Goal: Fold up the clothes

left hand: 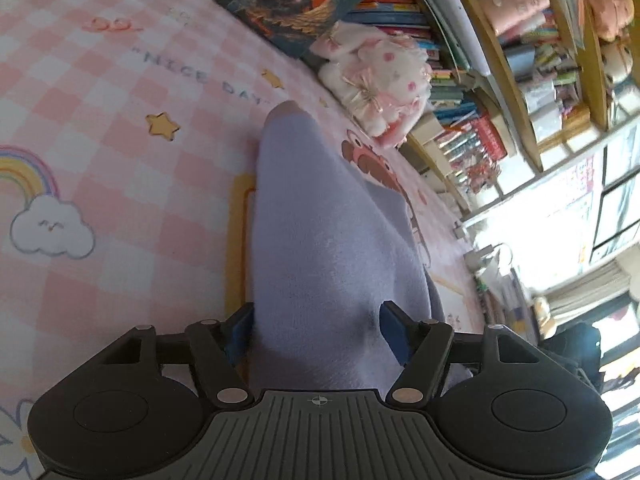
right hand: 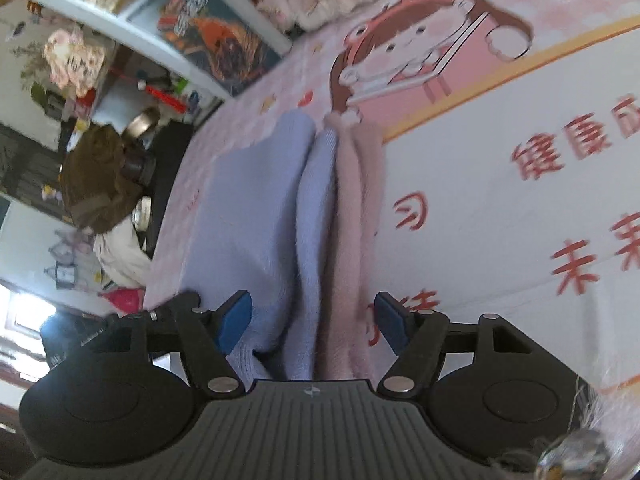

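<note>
Nearest to us in the left wrist view, our left hand-held gripper (left hand: 316,340) stands with its blue pads well apart, and the lavender garment (left hand: 320,240) runs up between them; the cloth fills most of the gap, but the pads do not look pressed into it, so we judge it lies there loose, not pinched. The right hand-held gripper (right hand: 314,322) is in much the same posture, its jaws opening with the bunched cloth between them: here the garment (right hand: 280,216) shows lavender folds on one side and a pink layer (right hand: 356,200) on the other, gathered into ridges that run away from the camera. We read both hands as letting go of a fold just laid, which would explain why the fabric is heaped lengthwise and not spread flat. The garment lies on a bed, on a pink checked bedspread (left hand: 120,120) printed with a rainbow, stars and a cartoon girl (right hand: 404,52), and its far end narrows to a point near that girl. Beyond the garment's far end a white and pink plush toy (left hand: 380,76) sits at the bed's edge, with a large illustrated book (left hand: 288,4) propped beside it. Farther beyond the plush toy, crowded bookshelves (left hand: 520,80) rise against the wall.
</note>
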Tool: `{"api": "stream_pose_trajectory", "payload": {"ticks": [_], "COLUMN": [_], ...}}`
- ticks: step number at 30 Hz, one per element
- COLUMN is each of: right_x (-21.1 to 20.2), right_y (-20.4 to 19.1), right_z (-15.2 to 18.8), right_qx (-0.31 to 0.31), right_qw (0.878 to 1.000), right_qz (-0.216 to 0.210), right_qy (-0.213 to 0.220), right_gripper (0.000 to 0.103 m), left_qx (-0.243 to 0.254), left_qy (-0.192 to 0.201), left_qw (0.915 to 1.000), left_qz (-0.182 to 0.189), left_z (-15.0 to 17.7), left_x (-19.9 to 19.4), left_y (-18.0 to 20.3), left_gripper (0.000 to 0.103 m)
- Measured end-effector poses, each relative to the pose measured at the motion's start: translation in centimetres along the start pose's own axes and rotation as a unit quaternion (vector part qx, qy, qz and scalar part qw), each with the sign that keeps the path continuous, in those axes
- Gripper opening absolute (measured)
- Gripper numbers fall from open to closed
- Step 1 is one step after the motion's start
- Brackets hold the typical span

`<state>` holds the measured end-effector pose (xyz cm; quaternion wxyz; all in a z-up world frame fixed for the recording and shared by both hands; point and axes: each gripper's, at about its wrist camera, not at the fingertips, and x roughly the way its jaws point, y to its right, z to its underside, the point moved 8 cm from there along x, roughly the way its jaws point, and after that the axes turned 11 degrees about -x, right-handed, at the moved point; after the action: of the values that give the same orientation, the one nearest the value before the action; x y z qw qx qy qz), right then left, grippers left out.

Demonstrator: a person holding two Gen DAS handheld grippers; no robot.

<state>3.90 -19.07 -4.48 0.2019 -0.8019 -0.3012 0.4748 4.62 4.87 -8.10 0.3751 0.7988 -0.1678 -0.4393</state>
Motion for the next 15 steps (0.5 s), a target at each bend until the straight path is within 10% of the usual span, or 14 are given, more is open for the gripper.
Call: {"api": "stream_pose_trajectory", "payload": {"ticks": [3,7,15], "right_x": [0.5,-0.2,0.5], "right_y": [-1.9,-4.8,-0.7], "right_z": [0.7,1.8,0.7], "right_qx": [-0.11,-0.266,-0.082], "right_qw": [0.993,0.96,0.997], "right_qz": [0.034,0.087,-0.001], "right_qy": [-0.003,0.003,-0.003], "right_gripper": [0.04,0.032,0.052], "left_qx": [0.108,0.133,0.04], "left_qy": [0.022,0.02,-0.011], "left_qw": [0.9928,0.9894,0.9991], "left_qz": [-0.047,-0.056,-0.006], "left_z": [1.3,1.6,0.1], "left_x": [-0.4,-0.6,0.2], "left_y": [1.9,2.5,0.8], "left_gripper": [0.058,0.061,0.071]}}
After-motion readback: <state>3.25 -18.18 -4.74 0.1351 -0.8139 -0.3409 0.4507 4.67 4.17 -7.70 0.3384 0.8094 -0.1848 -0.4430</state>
